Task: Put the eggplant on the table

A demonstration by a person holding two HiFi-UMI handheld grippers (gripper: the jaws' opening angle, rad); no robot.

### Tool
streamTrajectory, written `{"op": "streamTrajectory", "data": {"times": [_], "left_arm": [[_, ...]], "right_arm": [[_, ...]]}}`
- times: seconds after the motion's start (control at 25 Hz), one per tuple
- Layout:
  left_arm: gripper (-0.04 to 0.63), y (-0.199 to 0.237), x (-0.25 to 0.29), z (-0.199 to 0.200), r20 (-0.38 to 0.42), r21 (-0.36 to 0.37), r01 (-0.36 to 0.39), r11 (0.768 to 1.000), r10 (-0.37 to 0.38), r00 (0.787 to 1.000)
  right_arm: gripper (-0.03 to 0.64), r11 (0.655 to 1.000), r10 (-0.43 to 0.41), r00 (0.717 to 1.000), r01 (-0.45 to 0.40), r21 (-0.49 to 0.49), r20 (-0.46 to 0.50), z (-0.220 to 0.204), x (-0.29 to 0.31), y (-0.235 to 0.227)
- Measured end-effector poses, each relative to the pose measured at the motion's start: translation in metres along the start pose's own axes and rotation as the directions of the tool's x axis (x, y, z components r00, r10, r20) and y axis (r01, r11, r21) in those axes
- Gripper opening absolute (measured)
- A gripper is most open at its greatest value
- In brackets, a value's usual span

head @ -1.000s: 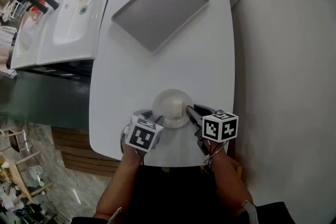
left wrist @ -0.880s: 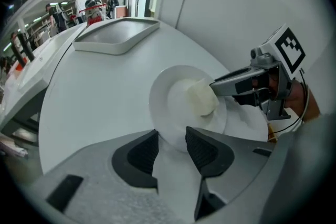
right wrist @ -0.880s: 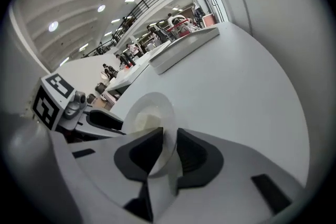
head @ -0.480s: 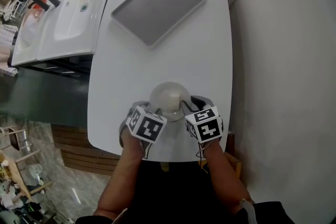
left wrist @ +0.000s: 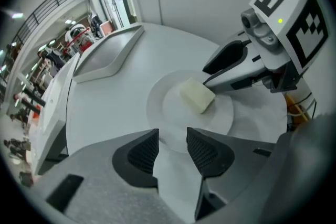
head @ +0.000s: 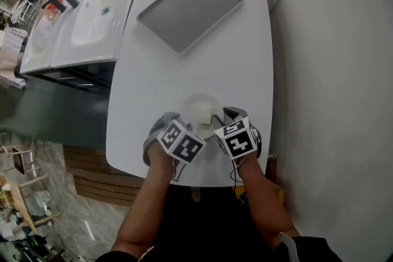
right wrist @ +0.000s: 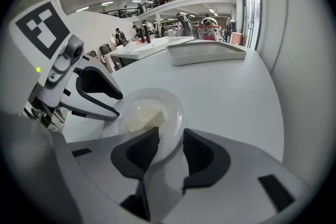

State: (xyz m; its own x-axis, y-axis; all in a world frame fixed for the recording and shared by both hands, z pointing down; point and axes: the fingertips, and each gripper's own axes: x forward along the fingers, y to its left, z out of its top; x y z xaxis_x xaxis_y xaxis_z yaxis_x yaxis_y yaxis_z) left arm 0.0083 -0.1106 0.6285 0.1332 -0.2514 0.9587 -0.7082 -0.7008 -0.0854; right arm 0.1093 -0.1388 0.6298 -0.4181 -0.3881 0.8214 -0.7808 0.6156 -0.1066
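Both grippers are opening wider than a second ago: the left gripper [left wrist: 170,139] holds nothing, the right gripper [right wrist: 165,140] straddles the rim of the round white plate [right wrist: 176,107]. The pale cream eggplant piece [left wrist: 197,95] lies on it, on the white table [head: 245,58], so placing seems done

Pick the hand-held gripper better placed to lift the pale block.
Likely the right hand-held gripper: its opening jaws straddle the plate rim beside the block; the left, also opening, empty, sits farther back.
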Motion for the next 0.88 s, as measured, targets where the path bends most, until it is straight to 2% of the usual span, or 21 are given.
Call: {"op": "streamTrajectory", "data": {"times": [0.12,0.2,0.28,0.32,0.36,0.4,0.44,0.48,0.56,0.6,0.64,0.72,0.8,0.88], "left_arm": [[0.15,-0.004,0.001,0.003,0.021,0.104,-0.051,0.993,0.049,0.999],[0.101,-0.005,0.006,0.003,0.033,0.15,-0.068,0.986,0.064,0.997],[0.089,-0.002,0.01,0.0,0.073,0.152,-0.069,0.986,0.059,0.996],[0.089,0.001,0.005,-0.003,0.117,0.132,-0.058,0.99,0.043,0.992],[0.08,0.002,-0.006,-0.005,0.186,0.102,-0.032,0.994,0.012,0.982],[0.046,0.001,-0.024,-0.006,0.282,0.069,0.014,0.998,-0.033,0.959],[0.022,-0.001,-0.048,-0.009,0.392,0.036,0.083,0.996,-0.091,0.915],[0.009,-0.005,-0.073,-0.016,0.499,0.009,0.17,0.985,-0.152,0.853],[0.006,-0.018,-0.116,-0.042,0.663,-0.016,0.357,0.934,-0.257,0.703],[0.006,-0.03,-0.133,-0.059,0.714,-0.011,0.434,0.901,-0.297,0.634],[0.006,-0.044,-0.149,-0.073,0.747,0.001,0.494,0.87,-0.329,0.578],[0.006,-0.07,-0.185,-0.088,0.785,0.031,0.563,0.826,-0.369,0.498],[0.006,-0.086,-0.219,-0.09,0.819,0.067,0.607,0.791,-0.391,0.419],[0.006,-0.087,-0.245,-0.088,0.854,0.126,0.633,0.764,-0.408,0.322]], "right_arm": [[0.137,0.986,-0.074,0.997,0.073,-0.152,0.002,0.006,0.002,0.001],[0.137,0.97,-0.108,0.994,0.108,-0.216,0.013,0.01,0.007,0.002],[0.134,0.974,-0.094,0.993,0.108,-0.2,0.077,0.016,0.008,0.002],[0.112,0.982,-0.068,0.987,0.092,-0.165,0.144,0.021,0.0,0.004],[0.067,0.991,-0.028,0.973,0.058,-0.121,0.231,0.025,-0.015,0.007],[0.028,0.996,0.028,0.944,0.001,-0.086,0.33,0.029,-0.037,0.013],[0.012,0.995,0.097,0.901,-0.073,-0.072,0.424,0.032,-0.062,0.021],[0.005,0.985,0.172,0.85,-0.154,-0.077,0.498,0.033,-0.087,0.033],[0.005,0.941,0.315,0.749,-0.327,-0.088,0.583,0.027,-0.132,0.063],[0.005,0.91,0.368,0.702,-0.406,-0.082,0.609,0.021,-0.154,0.081],[0.005,0.883,0.404,0.659,-0.463,-0.081,0.634,0.016,-0.178,0.101],[0.005,0.86,0.426,0.592,-0.499,-0.103,0.684,0.011,-0.222,0.138],[0.003,0.861,0.399,0.551,-0.499,-0.094,0.733,0.013,-0.248,0.17],[0.003,0.852,0.378,0.503,-0.518,-0.078,0.777,0.026,-0.254,0.194]]}}
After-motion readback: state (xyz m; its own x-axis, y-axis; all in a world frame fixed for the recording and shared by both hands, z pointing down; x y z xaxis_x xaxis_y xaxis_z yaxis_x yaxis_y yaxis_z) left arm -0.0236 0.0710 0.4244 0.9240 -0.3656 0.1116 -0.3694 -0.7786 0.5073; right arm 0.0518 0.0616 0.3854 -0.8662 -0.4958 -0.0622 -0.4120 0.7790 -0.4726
